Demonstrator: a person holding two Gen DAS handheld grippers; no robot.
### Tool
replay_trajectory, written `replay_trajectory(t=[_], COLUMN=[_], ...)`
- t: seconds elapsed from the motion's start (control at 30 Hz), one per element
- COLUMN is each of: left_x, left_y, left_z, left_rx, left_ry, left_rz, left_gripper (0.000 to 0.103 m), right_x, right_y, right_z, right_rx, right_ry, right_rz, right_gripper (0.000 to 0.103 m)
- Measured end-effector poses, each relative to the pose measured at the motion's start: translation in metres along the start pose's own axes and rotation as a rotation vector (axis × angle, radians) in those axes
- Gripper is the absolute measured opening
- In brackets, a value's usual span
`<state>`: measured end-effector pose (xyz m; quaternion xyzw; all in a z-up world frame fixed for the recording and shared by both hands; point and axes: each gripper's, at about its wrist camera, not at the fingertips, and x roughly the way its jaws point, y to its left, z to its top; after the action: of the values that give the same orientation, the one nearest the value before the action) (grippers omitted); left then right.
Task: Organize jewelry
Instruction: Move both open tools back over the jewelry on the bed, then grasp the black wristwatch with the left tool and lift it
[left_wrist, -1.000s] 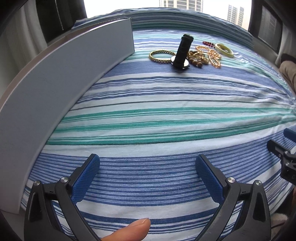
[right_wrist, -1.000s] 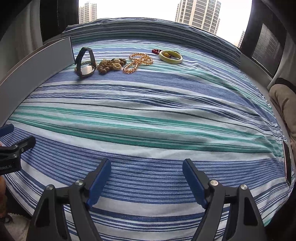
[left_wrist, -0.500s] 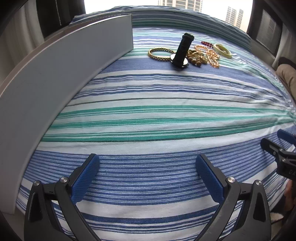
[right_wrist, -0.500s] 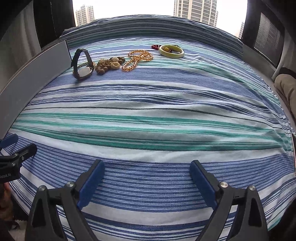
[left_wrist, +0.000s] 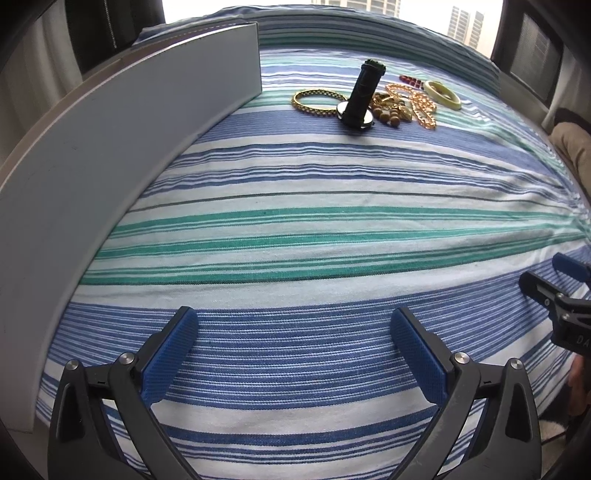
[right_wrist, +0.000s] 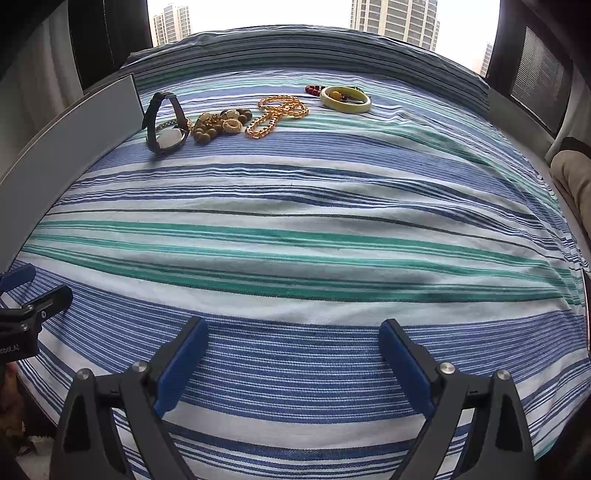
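At my far left a long grey board (left_wrist: 122, 155) stands on edge along the side of the striped bedcover (left_wrist: 314, 236), running away from me toward the window. My left tongs (left_wrist: 295, 343) hang over the near blue stripes with their pads spread wide and nothing between them. My right tongs (right_wrist: 291, 354) are beside them, over the same band of cloth; their jaws have just been opening and now stand wide, also with nothing in them.

The jewelry lies in a row at the far end of the bed, well apart from both tongs. From the left: a gold link bracelet (left_wrist: 319, 101), then a dark-strapped watch (right_wrist: 166, 125) standing up on its face, just beside the end of the board. Touching it is a heap of wooden beads (right_wrist: 218, 123), then a tangled gold chain (right_wrist: 277, 114), then a pale bangle (right_wrist: 345, 99) with some red beads (right_wrist: 313, 89) behind it.

Between my tongs and that row there is only open striped cloth, lightly rumpled toward the right. Something beige (right_wrist: 572, 173) sits past the bed's right edge; I cannot tell what.
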<state>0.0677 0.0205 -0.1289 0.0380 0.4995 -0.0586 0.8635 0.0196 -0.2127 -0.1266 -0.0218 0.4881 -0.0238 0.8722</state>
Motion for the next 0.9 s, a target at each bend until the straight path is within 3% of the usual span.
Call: replay_trajectory(t=[0.1,0.2,0.3,0.4,0.5,0.57,0.7,0.77,0.8,0.83,0.87,0.9], left_x=[-0.003,-0.02,-0.037,-0.042,-0.03,-0.012,0.02,0.027,0.029,0.032,0.033,0.035], left_y=[0.001,-0.002,-0.011,-0.023,-0.036,-0.045,-0.061,-0.066,-0.068,-0.071,-0.073,-0.073], left_z=[0.004,0.017,0.049,0.088,0.124,0.143,0.165,0.167,0.166,0.165,0.163,0.161], left_rx=[-0.005,0.002,0.038,0.058,0.07,0.085,0.131,0.159,0.181,0.207,0.229,0.239], left_ry=[0.024,-0.03,-0.082,-0.141,-0.196,-0.19,-0.179,-0.201,-0.205,-0.205,-0.203,-0.196], left_rz=[0.012,-0.049,-0.129,-0.149,-0.167,-0.179,-0.114,-0.074,-0.057,-0.05,-0.056,-0.071], left_gripper=[0.102,0.102,0.102,0.102,0.102,0.102,0.101,0.093,0.081,0.064,0.052,0.028], right_x=[0.0,-0.001,-0.001,-0.001,-0.001,-0.001,0.0,-0.001,-0.001,-0.001,-0.001,-0.001], right_y=[-0.001,-0.001,0.0,0.0,0.0,0.0,0.0,0.0,0.0,0.0,0.0,0.0], right_z=[0.001,-0.001,-0.002,-0.001,-0.001,0.0,0.001,0.001,0.001,0.001,0.001,0.001], right_rx=[0.001,0.008,0.018,0.016,0.005,0.003,0.004,0.004,0.004,0.004,0.003,0.003], right_ry=[0.006,-0.004,-0.001,0.007,0.012,0.014,0.019,0.018,0.017,0.017,0.017,0.017], right_rz=[0.002,0.003,-0.005,-0.003,0.005,0.006,0.006,0.006,0.006,0.007,0.007,0.007], right_gripper=[0.096,0.096,0.096,0.096,0.096,0.096,0.096,0.096,0.096,0.096,0.096,0.096])
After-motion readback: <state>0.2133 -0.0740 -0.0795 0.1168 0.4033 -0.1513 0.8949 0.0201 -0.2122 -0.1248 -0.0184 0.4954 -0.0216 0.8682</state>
